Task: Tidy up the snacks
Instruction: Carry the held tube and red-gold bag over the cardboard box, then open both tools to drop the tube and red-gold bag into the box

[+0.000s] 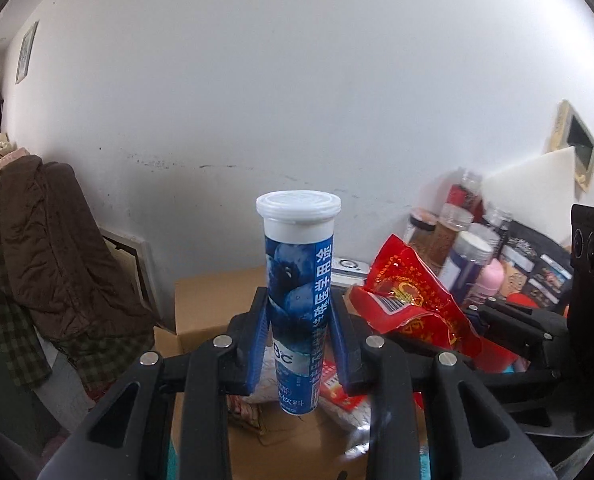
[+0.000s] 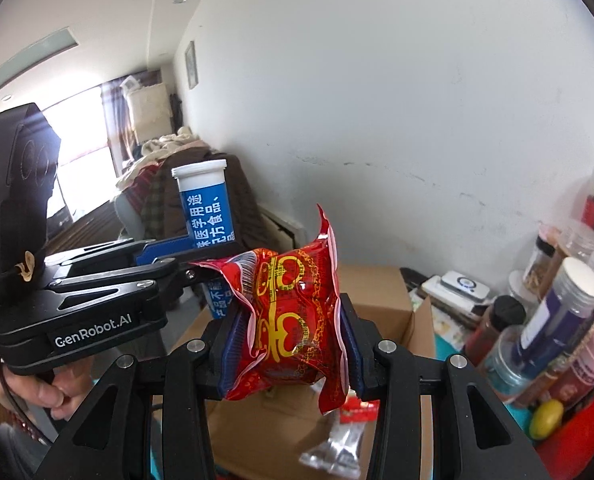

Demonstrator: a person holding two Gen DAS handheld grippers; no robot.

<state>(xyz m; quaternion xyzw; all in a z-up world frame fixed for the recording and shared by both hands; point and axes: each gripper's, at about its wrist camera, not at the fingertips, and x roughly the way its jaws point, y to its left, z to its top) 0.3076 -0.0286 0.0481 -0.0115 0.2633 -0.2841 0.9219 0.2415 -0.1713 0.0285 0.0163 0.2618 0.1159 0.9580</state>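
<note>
Left gripper (image 1: 299, 320) clamped mid-body on upright blue cylindrical plastic tube, white cap (image 1: 298, 276): rigid, light, slick. Right gripper (image 2: 289, 336) pinching crinkly red foil snack packet (image 2: 293, 320): soft, crushable. Both above open brown cardboard box (image 2: 381, 284).

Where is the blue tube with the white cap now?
The blue tube stands upright between the left gripper pads, held above the open cardboard box; the red snack bag in the right gripper is beside it.

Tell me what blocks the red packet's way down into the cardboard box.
Nothing visible blocks it. The right gripper holds the red packet above the cardboard box, whose open top holds only a few small packets. The left gripper with the blue tube is off to one side.
</note>
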